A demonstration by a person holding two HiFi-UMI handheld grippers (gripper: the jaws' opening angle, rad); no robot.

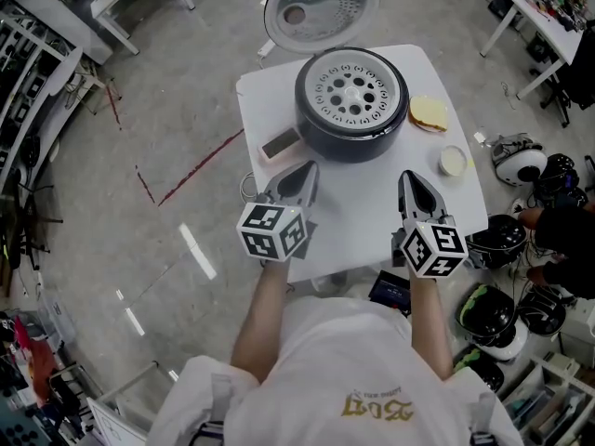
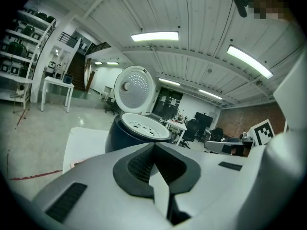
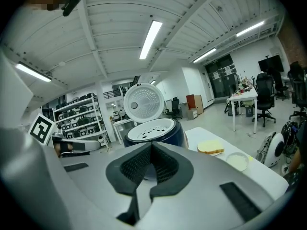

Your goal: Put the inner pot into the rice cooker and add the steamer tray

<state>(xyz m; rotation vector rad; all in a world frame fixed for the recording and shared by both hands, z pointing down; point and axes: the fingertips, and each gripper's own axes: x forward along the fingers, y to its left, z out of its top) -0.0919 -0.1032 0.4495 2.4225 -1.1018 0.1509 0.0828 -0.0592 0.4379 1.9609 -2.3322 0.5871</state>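
Item: rice cooker (image 1: 351, 110), lid (image 1: 321, 7) up, steamer tray (image 1: 350, 93) resting in its mouth; inner pot hidden, presumably beneath. My left gripper (image 1: 305, 170) and right gripper (image 1: 410, 179): both closed, empty, just in front of the rice cooker. Risk: a tilted tray would jam the lid.

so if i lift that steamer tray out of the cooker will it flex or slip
The steamer tray looks like a rigid moulded disc full of holes, so probably stiff and light. Its smooth rim may slip between jaws. It sits snug in the cooker, so it could catch when lifted.
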